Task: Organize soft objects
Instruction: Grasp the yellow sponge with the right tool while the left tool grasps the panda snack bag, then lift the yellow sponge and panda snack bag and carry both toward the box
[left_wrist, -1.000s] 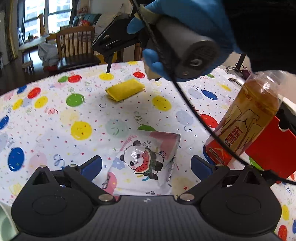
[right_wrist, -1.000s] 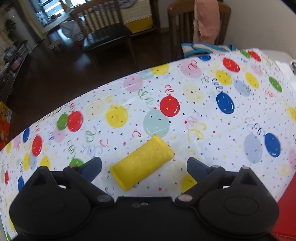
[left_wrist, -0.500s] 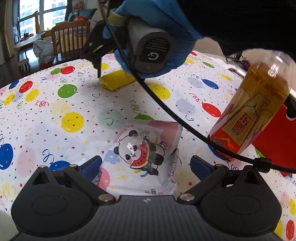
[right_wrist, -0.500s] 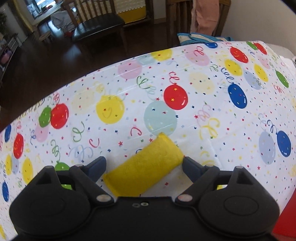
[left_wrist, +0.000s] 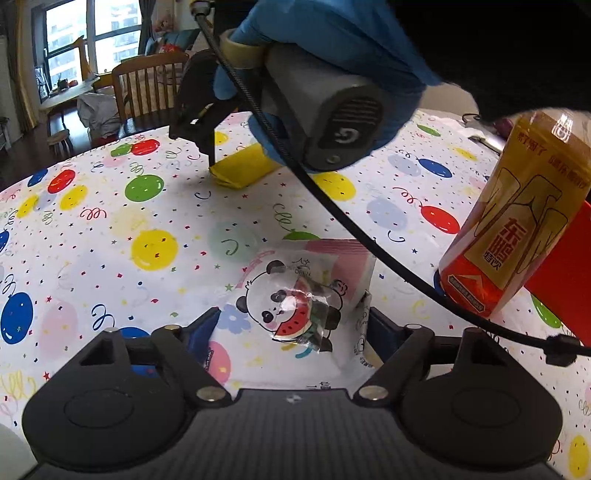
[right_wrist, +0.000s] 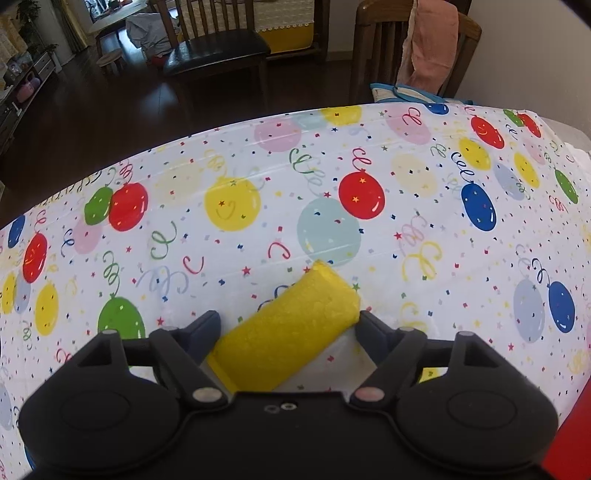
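A soft white packet with a panda and watermelon print (left_wrist: 295, 314) lies on the balloon tablecloth between the fingers of my left gripper (left_wrist: 293, 328), whose blue pads touch its sides. A folded yellow cloth (right_wrist: 288, 332) lies between the fingers of my right gripper (right_wrist: 288, 328), which press on its two ends. In the left wrist view the right gripper (left_wrist: 210, 147), held by a blue-gloved hand, stands over the yellow cloth (left_wrist: 240, 171) at the far side of the table.
An amber drink bottle (left_wrist: 509, 229) stands at the right next to a red box (left_wrist: 561, 266). A black cable (left_wrist: 332, 206) hangs across the left wrist view. Wooden chairs (right_wrist: 221, 40) stand beyond the table edge (right_wrist: 147, 155).
Both grippers have moved down and forward over their objects and narrowed. The right one now pinches the yellow cloth. The left one now grips the panda packet.
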